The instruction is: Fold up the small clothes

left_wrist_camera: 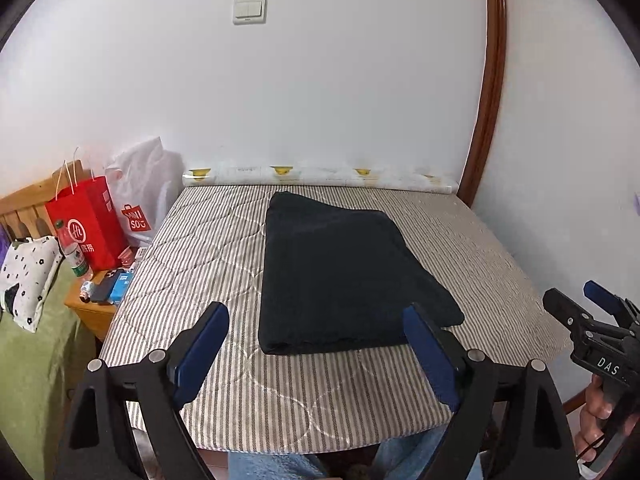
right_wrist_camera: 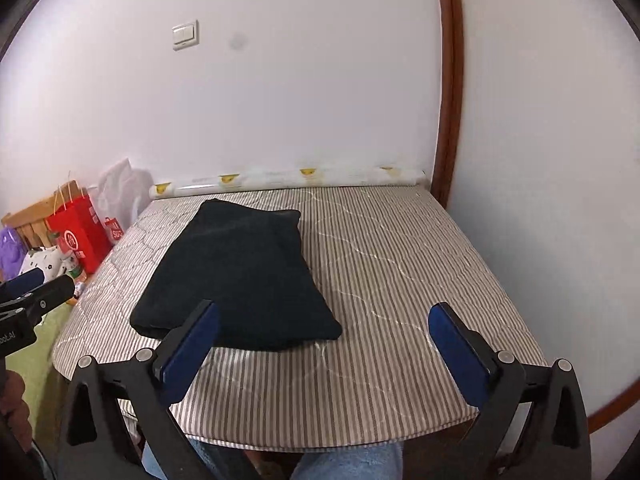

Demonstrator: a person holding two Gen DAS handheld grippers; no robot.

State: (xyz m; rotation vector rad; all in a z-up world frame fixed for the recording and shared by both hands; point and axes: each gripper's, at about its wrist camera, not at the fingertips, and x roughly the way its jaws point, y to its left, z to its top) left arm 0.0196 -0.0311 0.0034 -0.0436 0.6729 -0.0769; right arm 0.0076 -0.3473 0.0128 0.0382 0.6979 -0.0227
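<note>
"MINISO" on white plastic bag (left_wrist_camera: 138,196), "DAS" on right gripper (left_wrist_camera: 600,320)

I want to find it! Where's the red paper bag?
In the left wrist view, the red paper bag stands at the left, beside the striped mattress, with a white plastic bag just behind it.
</note>
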